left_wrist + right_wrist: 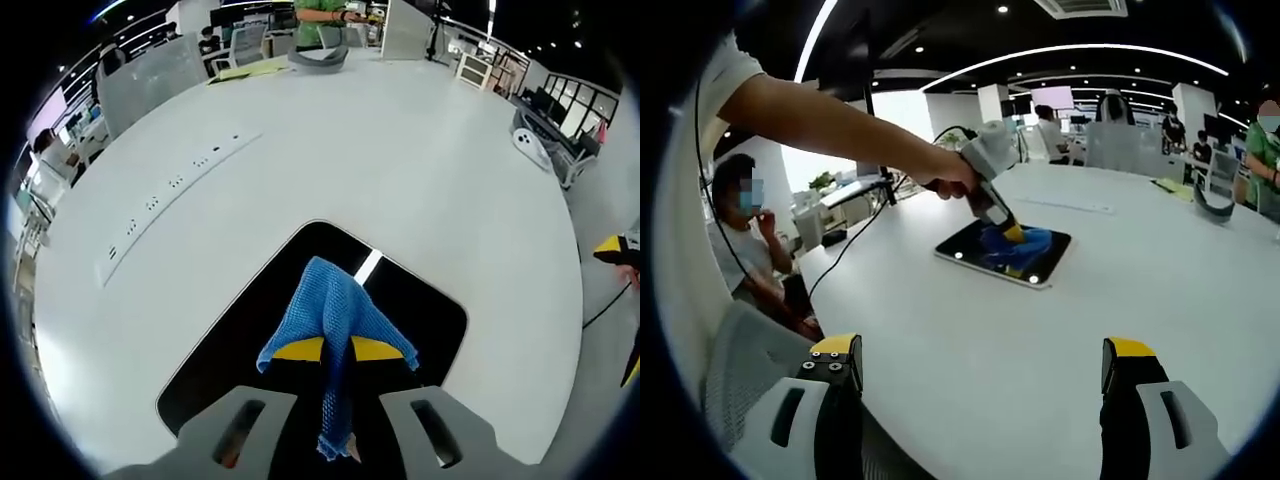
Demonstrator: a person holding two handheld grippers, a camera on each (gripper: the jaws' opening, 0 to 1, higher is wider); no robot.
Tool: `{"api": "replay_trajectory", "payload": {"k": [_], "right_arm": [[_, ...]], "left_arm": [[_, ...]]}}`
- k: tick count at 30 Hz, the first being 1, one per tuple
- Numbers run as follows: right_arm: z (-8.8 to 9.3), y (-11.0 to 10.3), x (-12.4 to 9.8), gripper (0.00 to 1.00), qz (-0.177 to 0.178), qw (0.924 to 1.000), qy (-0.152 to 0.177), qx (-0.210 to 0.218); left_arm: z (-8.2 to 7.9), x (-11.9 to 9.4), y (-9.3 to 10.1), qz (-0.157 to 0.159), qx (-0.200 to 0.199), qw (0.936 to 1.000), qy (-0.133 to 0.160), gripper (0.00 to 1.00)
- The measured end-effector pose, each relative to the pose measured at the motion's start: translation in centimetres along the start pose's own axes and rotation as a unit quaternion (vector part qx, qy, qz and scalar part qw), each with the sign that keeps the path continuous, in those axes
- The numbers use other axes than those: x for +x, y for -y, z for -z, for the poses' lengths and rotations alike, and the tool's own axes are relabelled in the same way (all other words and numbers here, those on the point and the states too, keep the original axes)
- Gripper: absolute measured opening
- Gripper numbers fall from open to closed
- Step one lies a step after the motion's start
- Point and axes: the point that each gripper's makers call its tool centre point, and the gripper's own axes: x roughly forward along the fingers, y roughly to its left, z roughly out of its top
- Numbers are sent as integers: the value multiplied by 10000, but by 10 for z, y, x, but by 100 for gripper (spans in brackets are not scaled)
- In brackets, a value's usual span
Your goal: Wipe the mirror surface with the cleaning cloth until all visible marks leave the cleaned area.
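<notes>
The mirror is lying flat on the white desk, dark and glossy, with a ceiling light reflected in it. The blue cleaning cloth is pinched in the left tool, jaws closed on it, draped onto the glass. In the right gripper view the mirror is seen at 12 o'clock from the right tool, which is held wide open, nothing gripped. No containers or readable writing can be made out. A power strip is set into the desk at 10 o'clock.
</notes>
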Motion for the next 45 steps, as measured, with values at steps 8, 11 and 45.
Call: {"api": "replay_trajectory", "payload": {"k": [8,11,45], "right_arm": [[-1,2,1,100,-18,10000,8,18],[-3,2,3,100,-27,10000,22,7],[-3,3,3,100,-94,10000,-15,4]], "left_arm": [[-3,1,3,14,-17,10000,11,6],[-3,2,3,12,-38,10000,38,6],[-19,13,18,121,-83,9998,107,6]]}}
